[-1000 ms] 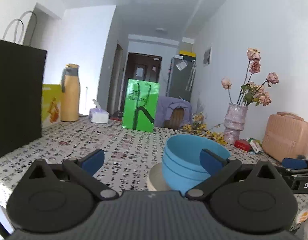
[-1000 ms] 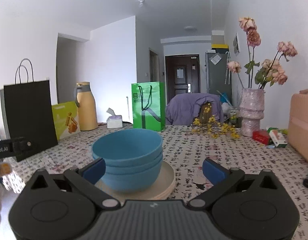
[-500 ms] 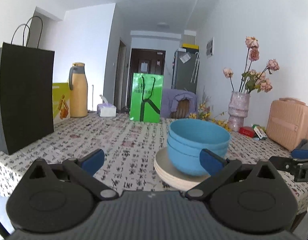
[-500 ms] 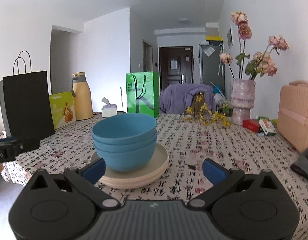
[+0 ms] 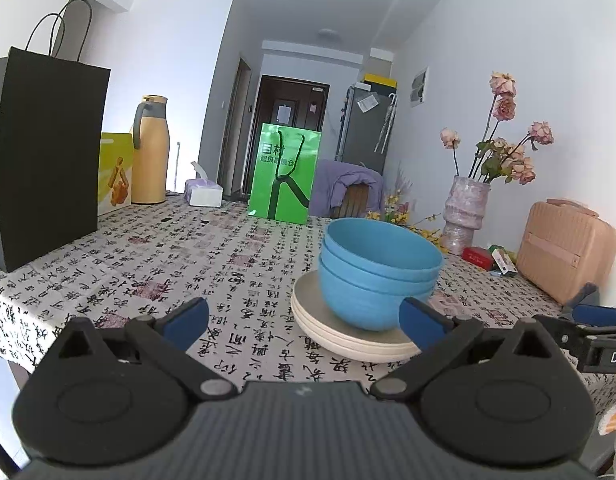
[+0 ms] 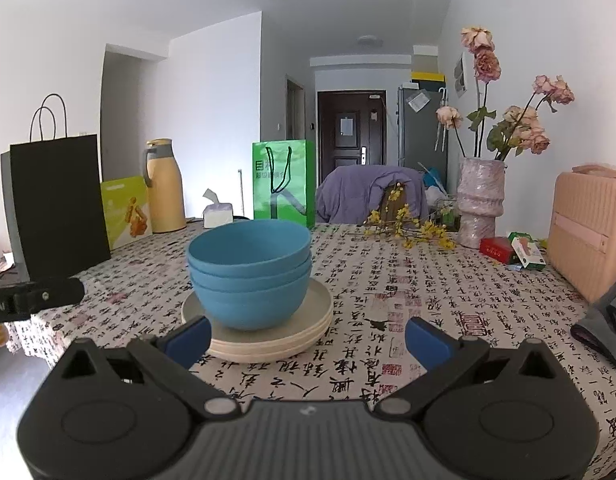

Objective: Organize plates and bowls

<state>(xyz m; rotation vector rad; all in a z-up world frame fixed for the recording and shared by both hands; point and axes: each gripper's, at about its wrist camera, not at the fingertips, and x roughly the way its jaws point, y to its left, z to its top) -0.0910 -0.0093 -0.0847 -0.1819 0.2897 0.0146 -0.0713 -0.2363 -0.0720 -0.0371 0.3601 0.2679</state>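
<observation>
Three nested blue bowls [image 5: 378, 270] [image 6: 250, 276] sit on a stack of cream plates [image 5: 328, 332] [image 6: 268, 342] on the patterned tablecloth. My left gripper [image 5: 304, 320] is open, held back from the stack, which lies ahead and slightly right of it. My right gripper [image 6: 306, 338] is open too, with the stack ahead and a little left, its left fingertip [image 6: 188, 338] overlapping the plates' near edge in view. Nothing is between either pair of fingers. Each gripper's tip shows at the edge of the other's view.
A black paper bag [image 5: 44, 152], a yellow box [image 5: 114, 172], a tan thermos [image 5: 150, 150], a tissue box [image 5: 204, 194] and a green bag [image 5: 284, 172] stand at the left and back. A vase of dried roses [image 6: 480, 200], small boxes [image 6: 512, 250] and a pink case [image 6: 588, 236] line the right.
Both grippers have risen and pulled back from the stack, so the bowls and plates now show lower and whole. Both stay open.
</observation>
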